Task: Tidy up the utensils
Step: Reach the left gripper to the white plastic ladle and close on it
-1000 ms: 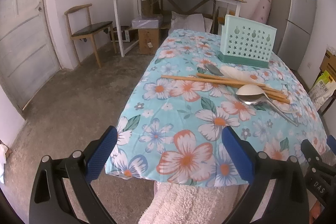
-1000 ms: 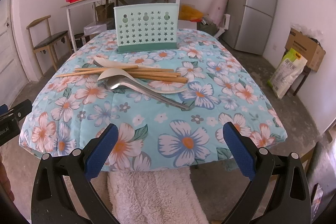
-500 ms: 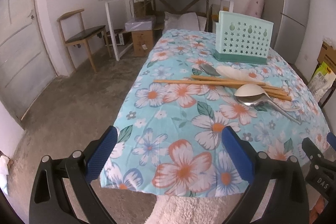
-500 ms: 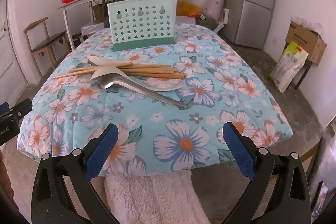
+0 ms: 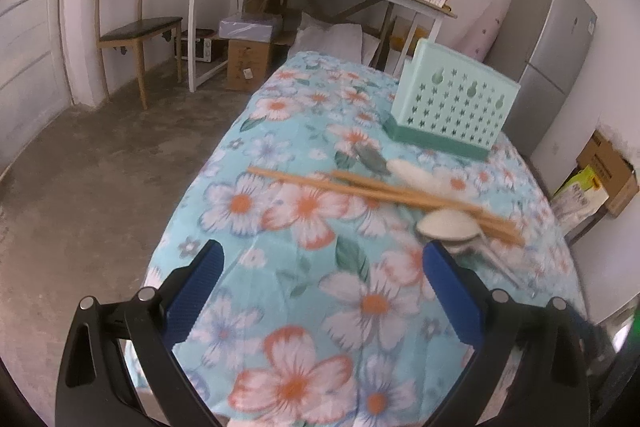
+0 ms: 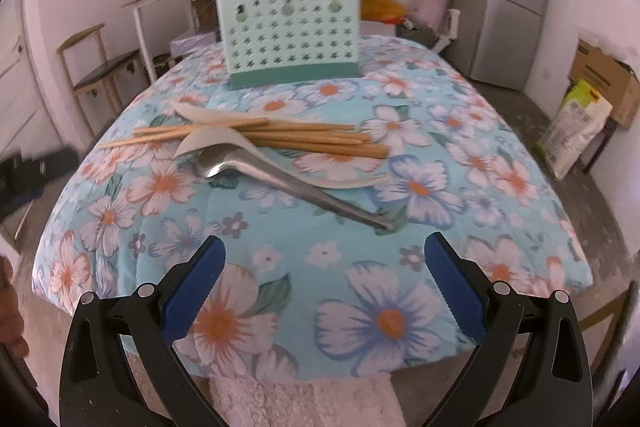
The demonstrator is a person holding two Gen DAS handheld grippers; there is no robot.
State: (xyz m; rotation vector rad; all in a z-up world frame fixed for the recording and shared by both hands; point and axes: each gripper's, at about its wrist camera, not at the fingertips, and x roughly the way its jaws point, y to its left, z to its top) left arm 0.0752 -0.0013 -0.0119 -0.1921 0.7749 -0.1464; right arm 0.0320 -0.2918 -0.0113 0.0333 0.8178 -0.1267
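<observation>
Both my grippers, left gripper (image 5: 320,285) and right gripper (image 6: 324,281), hang spread wide, empty. Only my right view shows the metal spoon (image 6: 280,175) whole, ahead of it; my left blurs it.

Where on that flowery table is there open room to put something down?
The cloth is bare between the metal spoon and the near edge, and right of the chopsticks. It is crowded where spoons and chopsticks pile before the green holder.

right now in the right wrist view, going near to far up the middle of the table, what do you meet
right claw → metal spoon → white spoon → chopsticks → mint utensil holder, standing upright at the far end of the floral tablecloth
</observation>
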